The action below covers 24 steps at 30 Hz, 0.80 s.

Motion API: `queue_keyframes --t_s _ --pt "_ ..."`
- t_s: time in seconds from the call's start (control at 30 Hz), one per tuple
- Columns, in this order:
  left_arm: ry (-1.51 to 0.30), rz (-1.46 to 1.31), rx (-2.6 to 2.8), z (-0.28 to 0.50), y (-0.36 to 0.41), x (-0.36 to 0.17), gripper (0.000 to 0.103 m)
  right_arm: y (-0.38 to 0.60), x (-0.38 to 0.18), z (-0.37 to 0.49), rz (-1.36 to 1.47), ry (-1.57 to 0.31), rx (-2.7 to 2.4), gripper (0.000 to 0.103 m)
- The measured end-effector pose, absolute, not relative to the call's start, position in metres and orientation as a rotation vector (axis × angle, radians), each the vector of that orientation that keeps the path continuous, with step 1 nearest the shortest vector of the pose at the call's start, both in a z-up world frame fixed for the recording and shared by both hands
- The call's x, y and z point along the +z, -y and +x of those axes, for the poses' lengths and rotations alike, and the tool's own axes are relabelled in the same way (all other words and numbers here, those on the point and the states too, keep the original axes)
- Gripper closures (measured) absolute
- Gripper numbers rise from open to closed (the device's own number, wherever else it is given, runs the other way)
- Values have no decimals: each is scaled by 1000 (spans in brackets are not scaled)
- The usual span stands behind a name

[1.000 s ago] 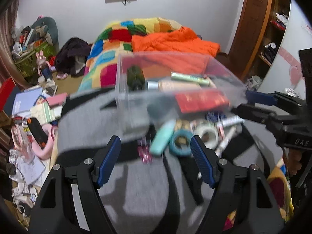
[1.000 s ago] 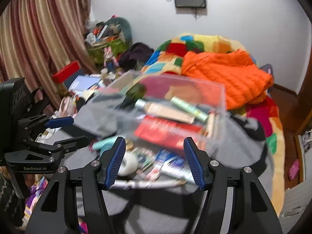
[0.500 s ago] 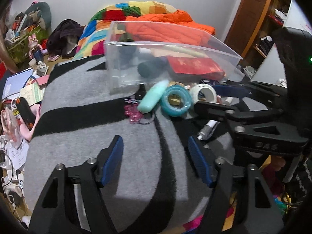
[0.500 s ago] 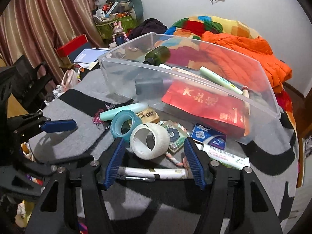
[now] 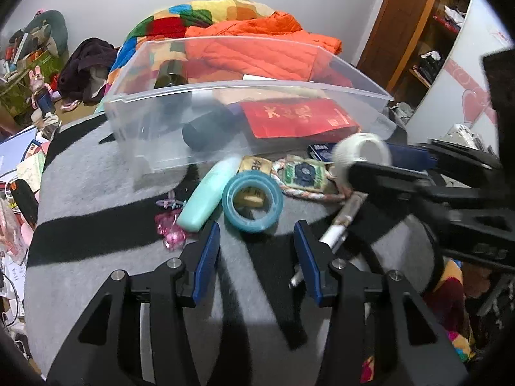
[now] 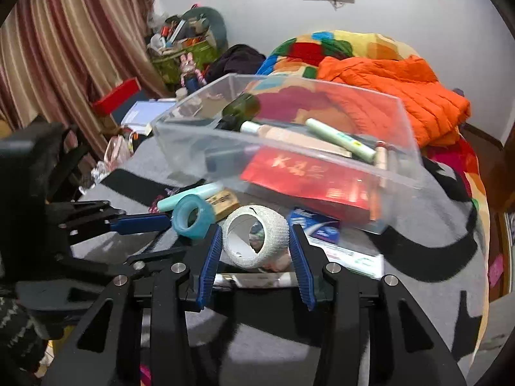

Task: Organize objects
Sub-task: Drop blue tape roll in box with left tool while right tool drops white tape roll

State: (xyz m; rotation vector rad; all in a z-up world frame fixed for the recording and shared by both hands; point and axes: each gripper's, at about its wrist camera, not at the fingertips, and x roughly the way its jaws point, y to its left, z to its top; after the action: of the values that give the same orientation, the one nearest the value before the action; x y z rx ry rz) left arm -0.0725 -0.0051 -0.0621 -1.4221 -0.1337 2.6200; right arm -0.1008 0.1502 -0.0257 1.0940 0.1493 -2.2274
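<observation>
A white tape roll (image 6: 256, 236) stands on edge on the grey-and-black blanket (image 5: 96, 193). My right gripper (image 6: 256, 244) has it between its blue pads, which touch both sides while the jaws are closing. A teal tape roll (image 5: 252, 201) lies just ahead of my left gripper (image 5: 257, 244). Those jaws are closing too, with only the roll's near edge between the fingertips and a gap on each side. The clear plastic bin (image 5: 154, 135) behind holds a red packet (image 5: 299, 119), a dark green bottle (image 6: 241, 109) and tubes.
Loose on the blanket lie a mint tube (image 5: 209, 193), pink hair clips (image 5: 172, 230), a braided cord with a printed sachet (image 5: 302, 173), a blue box (image 6: 317, 226) and a white pen (image 5: 341, 222). A bed with an orange jacket (image 6: 386, 96) lies behind, and floor clutter sits left.
Both grippers have sunk toward the blanket and narrowed. The right one now has the white tape roll between its pads, and the left has come up to the teal roll.
</observation>
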Motion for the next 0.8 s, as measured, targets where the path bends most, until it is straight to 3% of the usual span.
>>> queue_keyframes --t_s 0.17,0.27,0.8 --pt "152 -1430 2641 -86 2 -62 55 -165 -21 -102 1088 -97 -2242 64" --pt "131 -1433 2663 -90 -1 -62 65 -171 -22 -102 1088 -74 -2244 64" --pt "174 -1241 2740 -78 6 -12 65 -184 -7 -111 1042 -13 -2277 64"
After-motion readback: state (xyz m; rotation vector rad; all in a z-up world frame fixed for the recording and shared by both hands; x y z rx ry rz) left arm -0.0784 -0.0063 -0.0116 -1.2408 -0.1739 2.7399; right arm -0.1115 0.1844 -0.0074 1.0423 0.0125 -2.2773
